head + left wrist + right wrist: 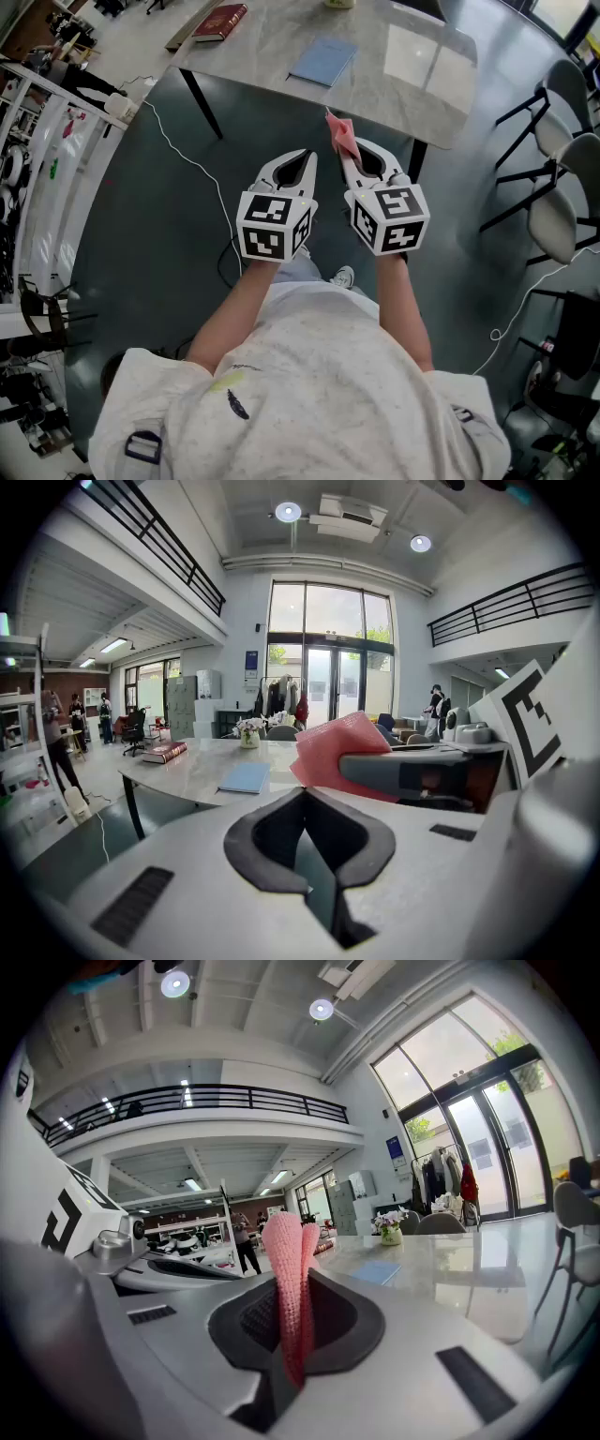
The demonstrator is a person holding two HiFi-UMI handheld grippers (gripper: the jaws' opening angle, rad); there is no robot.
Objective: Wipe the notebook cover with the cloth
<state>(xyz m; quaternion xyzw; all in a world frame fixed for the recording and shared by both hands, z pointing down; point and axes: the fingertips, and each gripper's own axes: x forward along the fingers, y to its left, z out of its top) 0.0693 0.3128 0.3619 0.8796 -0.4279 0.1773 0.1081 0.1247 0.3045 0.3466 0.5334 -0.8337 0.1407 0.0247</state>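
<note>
The blue notebook lies flat on the marble table, also showing in the left gripper view and the right gripper view. My right gripper hangs over the floor short of the table edge, shut on a pink cloth that sticks up past its tips. In its own view the right gripper pinches the folded cloth. My left gripper is close beside it, shut with nothing in it. The cloth also appears in the left gripper view.
A red book lies at the table's far left corner, and a small flower vase stands at the far edge. Chairs stand to the right. A white cable runs across the dark floor; shelving is at left.
</note>
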